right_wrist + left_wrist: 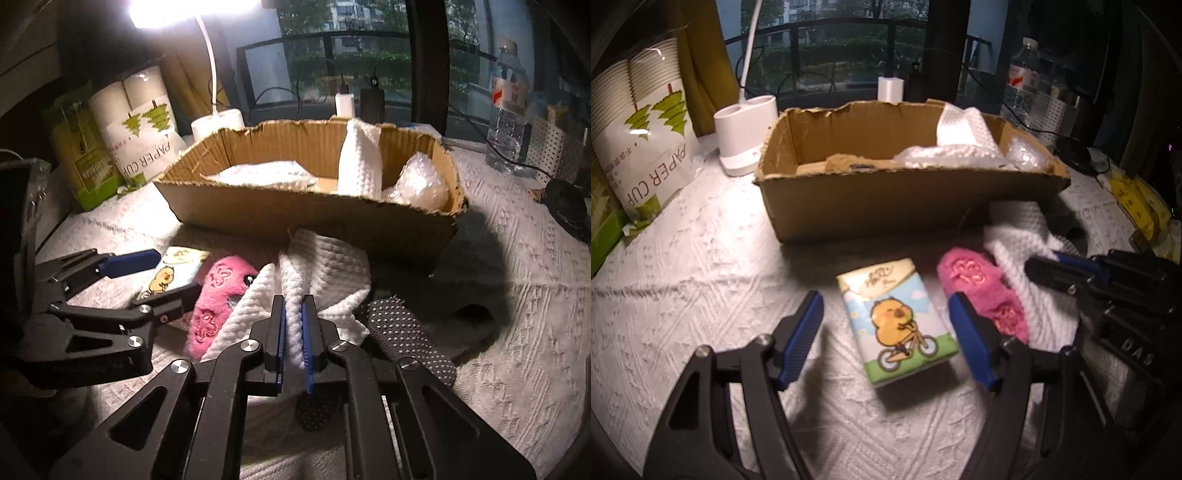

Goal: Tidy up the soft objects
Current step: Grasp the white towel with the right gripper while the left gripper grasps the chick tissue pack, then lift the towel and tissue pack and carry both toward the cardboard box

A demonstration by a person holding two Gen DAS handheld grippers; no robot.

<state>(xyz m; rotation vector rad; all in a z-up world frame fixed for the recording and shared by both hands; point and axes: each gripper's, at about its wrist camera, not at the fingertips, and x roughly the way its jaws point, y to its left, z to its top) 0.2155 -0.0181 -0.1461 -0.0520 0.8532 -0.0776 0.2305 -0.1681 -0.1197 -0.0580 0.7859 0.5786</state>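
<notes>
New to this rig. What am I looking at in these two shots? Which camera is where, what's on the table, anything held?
No robot arm: a person carries a hand-held gripper in each hand, each with a fisheye camera looking along its two blue-padded fingers.

The left wrist view shows the left hand-held gripper, open, straddling a tissue pack with a cartoon chick on a bicycle.

The right wrist view shows the right hand-held gripper, shut on a fold of white towel.

On the white tablecloth also lie a pink fuzzy slipper and a dark dotted sock. Behind them stands a cardboard box, already holding white cloth and bubble wrap.
</notes>
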